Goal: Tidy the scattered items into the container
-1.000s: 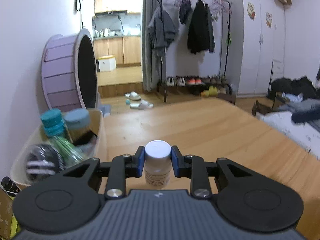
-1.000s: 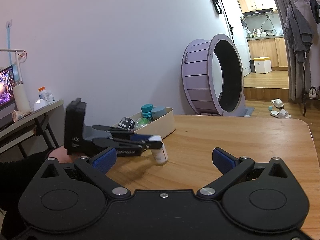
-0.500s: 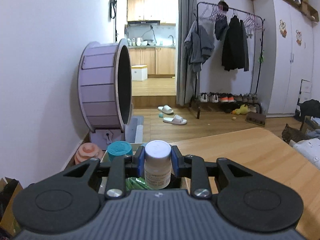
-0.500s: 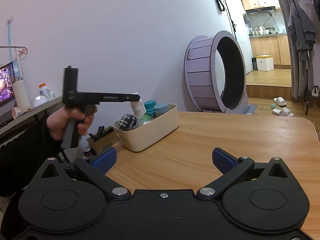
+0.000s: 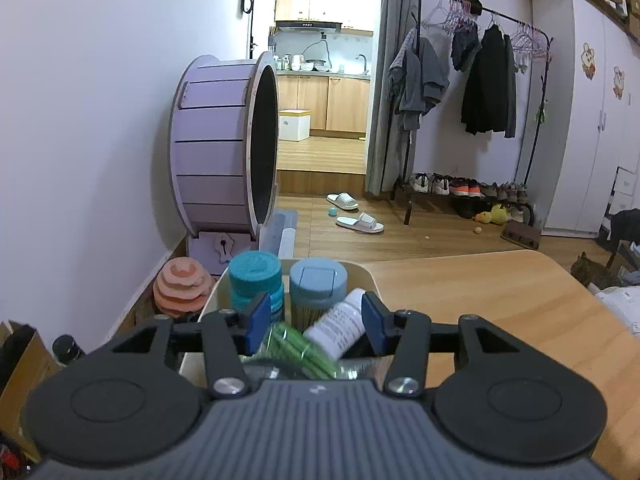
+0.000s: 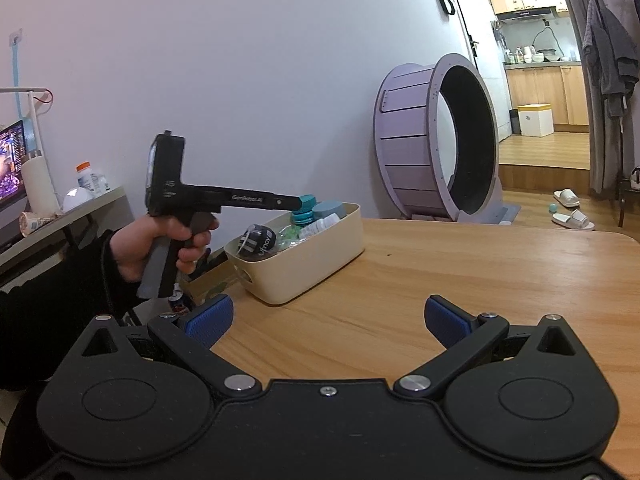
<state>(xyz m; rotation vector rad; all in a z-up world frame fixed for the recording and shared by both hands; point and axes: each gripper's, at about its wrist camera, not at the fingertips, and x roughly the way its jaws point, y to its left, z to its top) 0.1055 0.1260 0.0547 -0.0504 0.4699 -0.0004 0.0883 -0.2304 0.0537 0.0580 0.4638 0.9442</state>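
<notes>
Left gripper over bin, jaws just opening, bottle tipping free into bin. Right gripper wide apart, empty, over table. Next I pull left clear, hunt remaining strays.

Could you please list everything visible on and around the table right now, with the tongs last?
Container: one, cream, table's left edge.
White bottle: one, tilted inside container, between open pads.
Teal-capped jar: one, in container.
Blue-lidded jar: one, in container.
Green packet: one, in container.
Black roll: one, in container.
Wheel: one, purple, on floor.
Table: one, wooden.
Left tongs: just opened, above container.
Right tongs: open, empty.
</notes>
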